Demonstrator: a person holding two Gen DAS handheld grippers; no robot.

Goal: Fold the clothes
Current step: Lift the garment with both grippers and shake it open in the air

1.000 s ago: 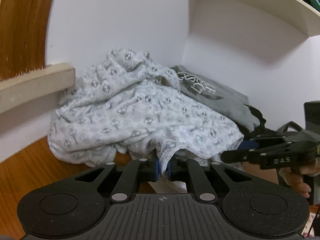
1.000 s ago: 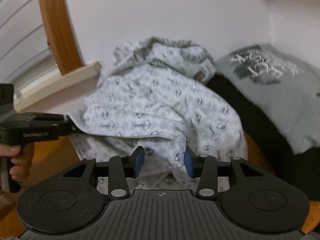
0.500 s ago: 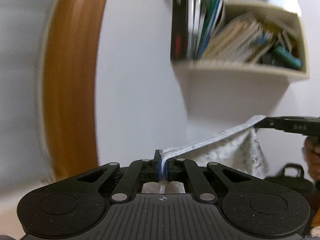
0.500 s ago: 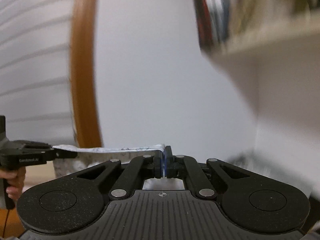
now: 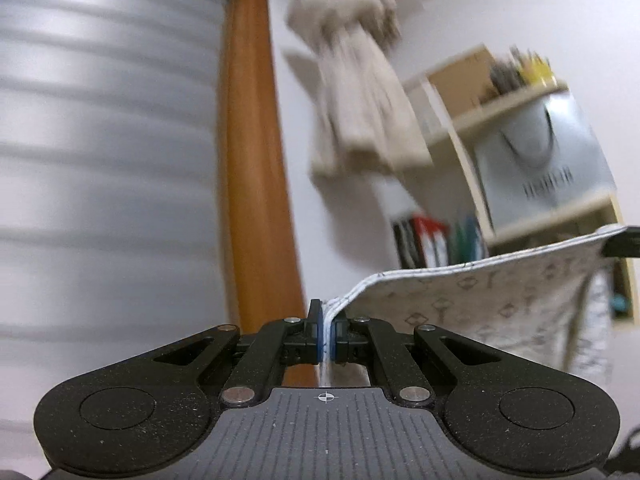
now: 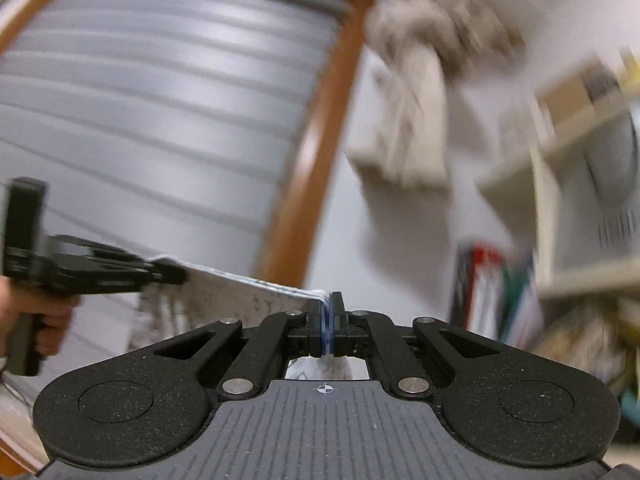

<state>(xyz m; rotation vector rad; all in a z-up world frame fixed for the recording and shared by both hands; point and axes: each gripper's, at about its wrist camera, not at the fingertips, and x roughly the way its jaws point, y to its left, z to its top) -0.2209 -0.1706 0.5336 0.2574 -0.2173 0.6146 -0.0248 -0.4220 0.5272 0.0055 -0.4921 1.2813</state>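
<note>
1. Your patterned garment (image 5: 500,304) hangs in the air, its top hem stretched taut between both tools, running toward 3 o'clock from the left one;
2. Left tool (image 5: 327,332) is clamped on one hem corner;
3. Right tool (image 6: 327,326) is clamped on the other.

Two grippers: left (image 5: 327,334), right (image 6: 327,330), each pinching one patterned garment (image 5: 500,300) stretched between them. One hand (image 6: 38,320) visible, left of the right claw. One shutter (image 5: 108,168), one wooden frame (image 5: 256,184). One tied curtain (image 5: 356,92) above. One shelf unit (image 5: 516,108), one bag (image 5: 540,160); books blurred, uncountable.
</note>
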